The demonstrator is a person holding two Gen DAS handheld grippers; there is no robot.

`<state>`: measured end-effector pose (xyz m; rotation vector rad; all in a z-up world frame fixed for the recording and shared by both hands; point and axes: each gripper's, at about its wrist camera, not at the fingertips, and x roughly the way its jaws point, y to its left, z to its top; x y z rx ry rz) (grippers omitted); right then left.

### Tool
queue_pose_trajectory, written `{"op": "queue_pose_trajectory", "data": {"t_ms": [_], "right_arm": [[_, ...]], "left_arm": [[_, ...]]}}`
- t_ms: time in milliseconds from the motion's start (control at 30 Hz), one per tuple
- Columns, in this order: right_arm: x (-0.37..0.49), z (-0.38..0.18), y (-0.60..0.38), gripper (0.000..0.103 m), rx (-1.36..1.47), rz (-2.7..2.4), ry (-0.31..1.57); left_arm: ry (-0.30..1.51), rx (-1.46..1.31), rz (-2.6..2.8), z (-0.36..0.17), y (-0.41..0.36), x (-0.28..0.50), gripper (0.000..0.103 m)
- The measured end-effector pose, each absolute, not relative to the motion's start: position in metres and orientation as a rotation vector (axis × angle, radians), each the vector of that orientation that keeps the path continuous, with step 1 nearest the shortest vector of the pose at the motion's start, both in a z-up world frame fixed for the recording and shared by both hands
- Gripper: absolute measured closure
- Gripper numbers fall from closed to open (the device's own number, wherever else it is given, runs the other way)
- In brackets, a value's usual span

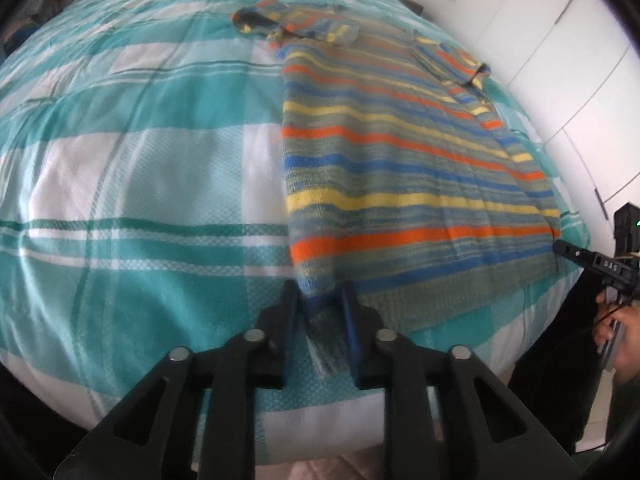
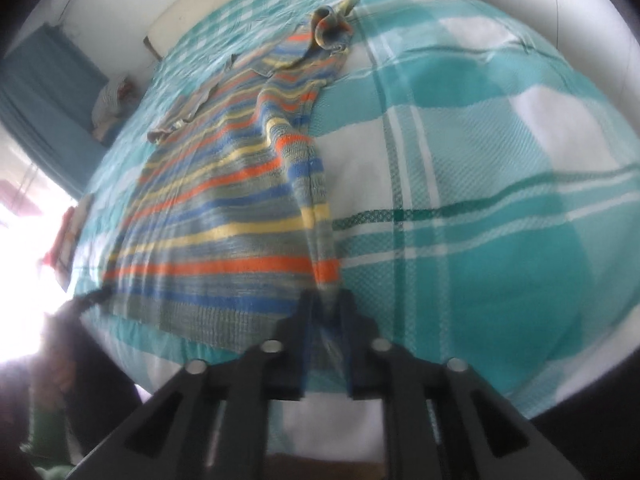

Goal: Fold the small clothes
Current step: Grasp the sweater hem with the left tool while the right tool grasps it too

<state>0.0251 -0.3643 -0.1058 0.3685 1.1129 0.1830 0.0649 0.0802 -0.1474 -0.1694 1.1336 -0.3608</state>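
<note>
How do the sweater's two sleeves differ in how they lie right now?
The far-left sleeve is bunched in a crumpled heap at the shoulder, off the body; the right sleeve lies folded flat across the striped sweater. The left one's cuff curls open, while the right one's cuff rests near the sweater's edge. Both share the same orange, yellow and blue stripes and rest on the teal checked bedspread.
</note>
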Motion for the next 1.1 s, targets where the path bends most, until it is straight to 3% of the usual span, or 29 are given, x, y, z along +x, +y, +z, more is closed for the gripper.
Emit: {"op": "queue_pose_trajectory", "data": {"t_ms": [67,100,133,167,400,700,1100], "right_arm": [[0.025,-0.109,-0.367,0.066,0.372,0.198,1.124],[0.027,-0.111,-0.366,0.07,0.353,0.199,1.138],[0.029,-0.111,-0.365,0.081,0.337,0.193,1.148],[0.032,-0.108,-0.366,0.098,0.341,0.199,1.151],[0.017,-0.054,-0.364,0.098,0.329,0.256,1.129],[0.016,-0.114,-0.365,0.099,0.284,0.158,1.326],[0.017,-0.123,-0.36,0.098,0.261,0.126,1.314]], "left_arm": [[1.12,-0.236,-0.38,-0.149,0.08,0.066,0.063],[1.125,-0.218,-0.375,-0.152,0.075,0.069,0.085],[1.142,-0.182,-0.376,-0.155,0.068,0.073,0.099],[1.147,-0.167,-0.369,-0.154,0.065,0.074,0.099],[1.113,-0.218,-0.35,-0.116,0.109,0.056,0.1],[1.192,-0.164,-0.323,-0.146,0.098,0.03,0.1],[1.212,-0.2,-0.292,-0.153,0.1,0.032,0.097]]}}
